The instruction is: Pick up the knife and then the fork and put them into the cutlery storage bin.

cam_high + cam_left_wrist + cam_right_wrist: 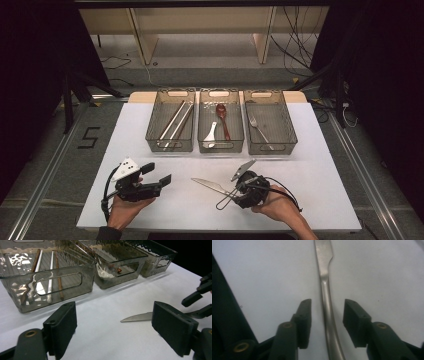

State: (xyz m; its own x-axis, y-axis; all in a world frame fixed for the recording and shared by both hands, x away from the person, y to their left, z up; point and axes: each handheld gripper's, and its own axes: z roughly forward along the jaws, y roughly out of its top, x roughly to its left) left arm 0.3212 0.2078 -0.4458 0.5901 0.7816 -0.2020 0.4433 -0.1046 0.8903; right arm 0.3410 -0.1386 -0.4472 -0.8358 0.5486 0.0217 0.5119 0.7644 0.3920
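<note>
A metal table knife (207, 185) lies flat on the white table top, blade pointing left. In the right gripper view its handle (327, 297) runs between the two black jaws of my right gripper (327, 308), with a gap on each side, so the pads are off it. That right gripper (231, 192) sits low at the knife's handle end, open. My left gripper (157, 175) rests at the front left with its jaws spread wide and nothing between them. The left gripper view shows my left gripper (112, 315) facing the knife's blade (138, 317).
Three smoky clear trays stand in a row at the back: the left tray (150, 127) holds chopsticks (175, 120), the middle tray (202, 125) a white spoon and a red-brown spoon (222, 117), the right tray (291, 125) a fork (259, 127).
</note>
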